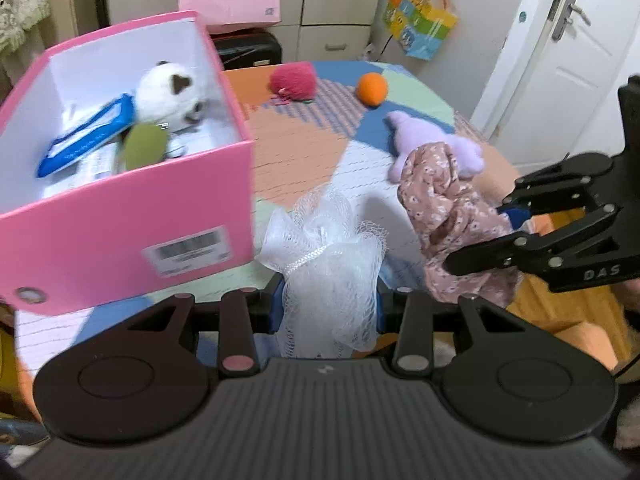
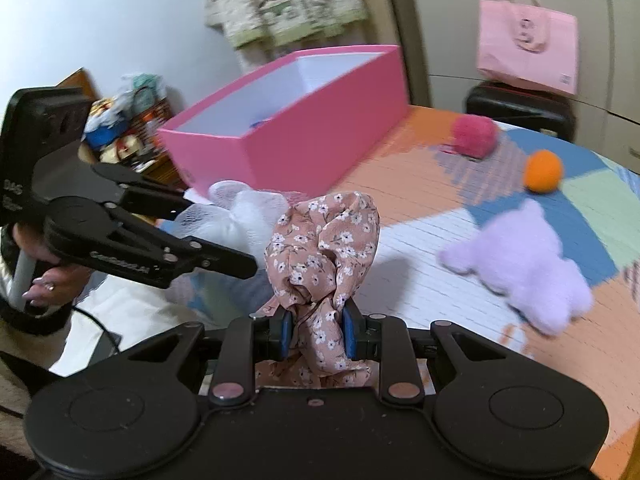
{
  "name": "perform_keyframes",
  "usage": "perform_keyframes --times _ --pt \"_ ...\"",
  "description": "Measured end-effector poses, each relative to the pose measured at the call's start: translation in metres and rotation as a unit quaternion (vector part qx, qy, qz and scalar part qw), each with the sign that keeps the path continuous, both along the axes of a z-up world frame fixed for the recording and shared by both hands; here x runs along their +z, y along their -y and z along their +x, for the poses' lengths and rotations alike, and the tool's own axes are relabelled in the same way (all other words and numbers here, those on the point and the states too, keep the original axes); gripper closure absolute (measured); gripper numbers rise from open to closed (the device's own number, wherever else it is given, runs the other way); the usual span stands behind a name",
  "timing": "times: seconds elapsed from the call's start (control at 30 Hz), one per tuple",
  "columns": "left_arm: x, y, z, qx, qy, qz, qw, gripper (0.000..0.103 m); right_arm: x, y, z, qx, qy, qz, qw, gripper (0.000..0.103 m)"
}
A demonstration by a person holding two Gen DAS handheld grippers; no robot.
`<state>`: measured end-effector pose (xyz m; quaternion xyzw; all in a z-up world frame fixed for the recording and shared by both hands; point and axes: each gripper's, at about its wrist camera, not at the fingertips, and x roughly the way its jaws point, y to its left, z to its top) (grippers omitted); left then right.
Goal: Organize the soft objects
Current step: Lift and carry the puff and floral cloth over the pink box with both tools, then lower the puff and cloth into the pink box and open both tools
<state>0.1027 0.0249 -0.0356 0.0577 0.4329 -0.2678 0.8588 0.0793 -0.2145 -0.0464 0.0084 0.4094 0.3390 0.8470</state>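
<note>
My left gripper [image 1: 329, 308] is shut on a white mesh bath puff [image 1: 324, 248], held just off the near corner of the pink box [image 1: 120, 236]. In the box lie a white plush cat [image 1: 168, 94], a blue-edged pouch [image 1: 86, 136] and a green item [image 1: 142, 146]. My right gripper [image 2: 316, 330] is shut on a pink floral cloth [image 2: 324, 240], which bunches up above the blue pads. Out on the patchwork table top [image 2: 420, 208] rest a purple plush [image 2: 524, 268], an orange ball [image 2: 543, 171] and a red fuzzy ball [image 2: 475, 136].
A pink paper bag [image 2: 528, 52] sits on a black case [image 2: 520, 110] behind the table. A white door [image 1: 560, 60] stands at the right, a colourful gift bag [image 1: 420, 20] hangs nearby. A person's hand [image 2: 44, 276] grips the left tool beside a cluttered basket [image 2: 120, 128].
</note>
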Motion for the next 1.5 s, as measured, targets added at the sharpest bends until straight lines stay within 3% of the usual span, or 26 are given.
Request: perform_keyframes --times 0.23,0.53,0.93,1.03,1.23,1.5 --pt "0.018 -0.029 -0.015 -0.010 -0.001 0.008 0.9999 0.064 0.019 -0.035 -0.001 0.047 -0.002 0.005 0.999 0.074" --pt "0.044 -0.057 -0.026 -0.004 0.036 0.003 0.9993 0.064 0.043 -0.066 0.008 0.073 0.023 0.019 0.997 0.073" --pt "0.069 -0.085 -0.011 0.036 0.103 -0.048 0.9928 0.064 0.081 -0.111 0.039 0.096 0.086 0.048 0.991 0.071" --pt "0.074 -0.088 -0.001 0.051 0.128 -0.043 0.9895 0.064 0.087 -0.118 0.051 0.092 0.099 0.051 0.990 0.071" --pt "0.083 -0.101 0.037 0.070 0.133 -0.063 0.9866 0.064 0.095 -0.125 0.086 0.084 0.105 0.066 0.989 0.071" --pt "0.080 -0.104 0.095 0.103 0.140 -0.039 0.9840 0.064 0.084 -0.140 0.156 0.056 0.066 0.097 0.992 0.071"
